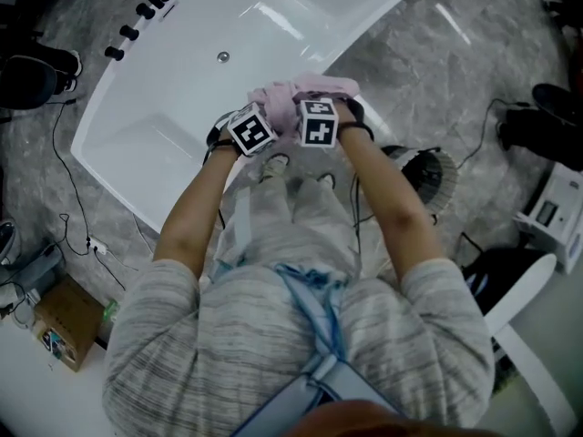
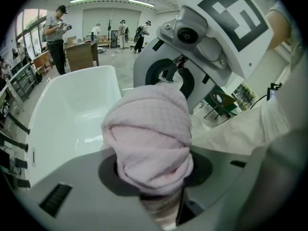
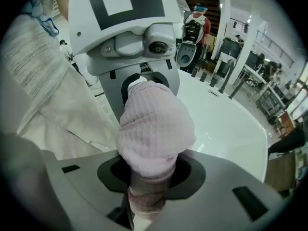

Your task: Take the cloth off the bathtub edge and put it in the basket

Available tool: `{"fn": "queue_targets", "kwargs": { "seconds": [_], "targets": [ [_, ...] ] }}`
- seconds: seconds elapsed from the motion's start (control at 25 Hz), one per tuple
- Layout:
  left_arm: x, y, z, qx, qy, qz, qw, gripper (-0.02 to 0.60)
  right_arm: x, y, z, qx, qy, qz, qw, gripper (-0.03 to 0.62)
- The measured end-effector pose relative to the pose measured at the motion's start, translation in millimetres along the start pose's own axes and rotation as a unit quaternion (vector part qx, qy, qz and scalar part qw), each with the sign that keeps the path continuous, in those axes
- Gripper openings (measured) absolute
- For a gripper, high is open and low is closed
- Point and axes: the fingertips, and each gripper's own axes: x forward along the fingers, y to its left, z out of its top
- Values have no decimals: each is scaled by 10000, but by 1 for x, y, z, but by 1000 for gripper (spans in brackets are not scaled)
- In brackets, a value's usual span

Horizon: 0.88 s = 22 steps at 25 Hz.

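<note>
The cloth (image 1: 308,94) lies bunched over the near rim of the tub (image 1: 173,107), between the left gripper (image 1: 260,124) on its left and the right gripper (image 1: 314,116) on its right. One end sits in each gripper's jaws, and the two grippers face each other close together. The basket (image 1: 435,178) stands on the floor (image 1: 428,71) right of the grippers, nearer the person, and the taps (image 1: 146,7) line the tub's far left end.
</note>
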Motion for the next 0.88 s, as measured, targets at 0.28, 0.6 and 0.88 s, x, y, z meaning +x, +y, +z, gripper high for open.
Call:
{"fn": "queue_targets", "kwargs": {
  "seconds": [0.28,0.6,0.88],
  "targets": [
    [7,-25,58,575,73,-162,9982,195,-41,5,-51,557,-16,-388,9977,150],
    [20,-75,157,1517,-23,-197,9882,195,-98,30,-134,1250,-31,-829,9887,150],
    [50,-129,213,2182,188,-538,9742,195,-134,64,-204,1968,-69,-1172,9734,149]
  ]
}}
